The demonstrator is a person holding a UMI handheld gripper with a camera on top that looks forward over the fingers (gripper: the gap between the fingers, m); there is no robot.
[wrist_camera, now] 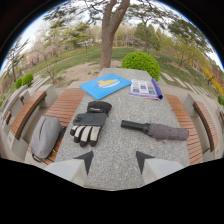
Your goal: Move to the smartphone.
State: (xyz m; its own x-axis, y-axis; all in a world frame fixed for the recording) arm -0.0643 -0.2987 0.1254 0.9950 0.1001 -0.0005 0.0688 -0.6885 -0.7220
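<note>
Granite table (117, 145) under wide-open fingers (114, 161) (holding nothing); smartphone (90, 119) ahead, seemingly on gloves (89, 131).

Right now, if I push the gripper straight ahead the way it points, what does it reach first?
The gripper, fingers open, points along bare table between the gloves carrying the smartphone and the folded umbrella. Probably nothing until the blue folder, though depth is unclear.

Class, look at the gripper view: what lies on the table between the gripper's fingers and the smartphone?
In the gripper view, only the glove the smartphone rests on; its fingertips point toward the open gripper. Otherwise, bare stone table.
</note>
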